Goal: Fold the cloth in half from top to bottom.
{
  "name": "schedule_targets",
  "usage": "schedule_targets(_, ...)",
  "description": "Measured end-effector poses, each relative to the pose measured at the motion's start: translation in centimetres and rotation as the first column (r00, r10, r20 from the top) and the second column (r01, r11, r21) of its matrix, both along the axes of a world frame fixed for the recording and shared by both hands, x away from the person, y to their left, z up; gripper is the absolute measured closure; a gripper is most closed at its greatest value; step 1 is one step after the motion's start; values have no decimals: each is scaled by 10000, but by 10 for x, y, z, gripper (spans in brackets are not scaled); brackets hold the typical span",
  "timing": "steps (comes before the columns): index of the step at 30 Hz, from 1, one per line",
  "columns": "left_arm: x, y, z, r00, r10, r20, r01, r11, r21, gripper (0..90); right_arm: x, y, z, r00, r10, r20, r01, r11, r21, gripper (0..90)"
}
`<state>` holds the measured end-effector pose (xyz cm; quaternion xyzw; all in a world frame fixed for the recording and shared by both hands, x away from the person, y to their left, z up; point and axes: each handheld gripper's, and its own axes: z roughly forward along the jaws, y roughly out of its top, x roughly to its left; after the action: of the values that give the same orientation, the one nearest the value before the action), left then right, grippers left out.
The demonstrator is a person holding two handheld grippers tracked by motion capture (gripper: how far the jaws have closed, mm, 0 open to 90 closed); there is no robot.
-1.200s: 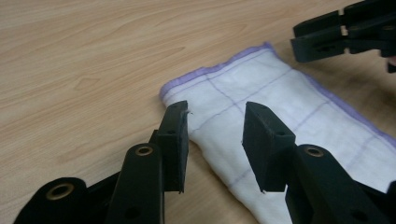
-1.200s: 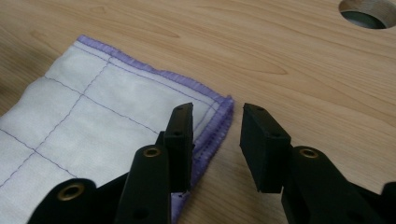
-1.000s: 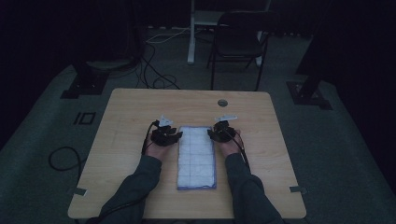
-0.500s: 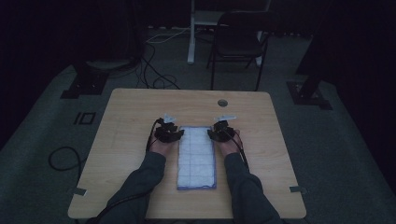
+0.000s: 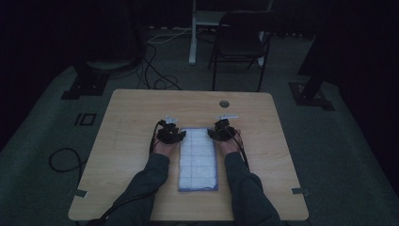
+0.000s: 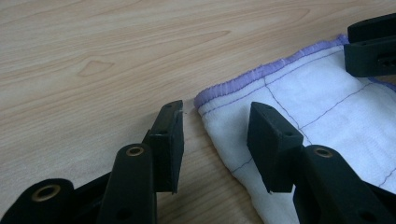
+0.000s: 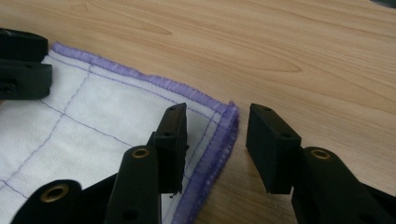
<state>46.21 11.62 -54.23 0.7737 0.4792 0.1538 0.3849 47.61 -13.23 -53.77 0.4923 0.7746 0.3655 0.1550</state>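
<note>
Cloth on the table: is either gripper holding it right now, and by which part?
Nothing is held. The left gripper and right gripper each straddle a far corner of the cloth, jaws open.

Pale wood-grain surface point(image 5: 127, 141) with rounded corners, standing on grey carpeted floor point(image 5: 42, 188). A white quilted cloth with purple stitched hem point(image 5: 197, 160) lies flat on it, lengthwise, near the front edge at centre. A small round grommet point(image 5: 224, 103) sits in the surface near the far edge.
</note>
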Motion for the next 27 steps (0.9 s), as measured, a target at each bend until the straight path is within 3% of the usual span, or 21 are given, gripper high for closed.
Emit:
schedule_targets(7, 2, -4, -1, 9999, 113, 1, -113, 9999, -116, 562, 1, 2, -2, 10000, 58, 19, -58, 10000, -51, 564)
schedule_targets(11, 2, -10, 0, 9999, 110, 76, -112, 9998, 186, 594, 0, 6, -2, 9996, 194, 222, -183, 9987, -476, 573)
schedule_targets(18, 7, -9, 2, 9995, 32, -301, -30, 10000, 61, 746, -1, 9, -1, 9990, 431, 108, -426, 9981, -435, 720)
schedule_targets(21, 9, -11, 3, 9987, -64, -510, 69, 9999, 85, 805, 3, 13, 2, 9977, 571, -352, -585, 9975, -398, 835)
schedule_targets(25, 14, -5, 4, 9943, -175, -1052, 129, 9989, -443, 850, 3, 13, 3, 9981, 509, -341, -523, 9978, -399, 861)
schedule_targets(27, 14, -5, 6, 9948, -299, -968, 276, 9993, -257, 856, 3, 12, 3, 9985, 448, -299, -457, 9985, -308, 864)
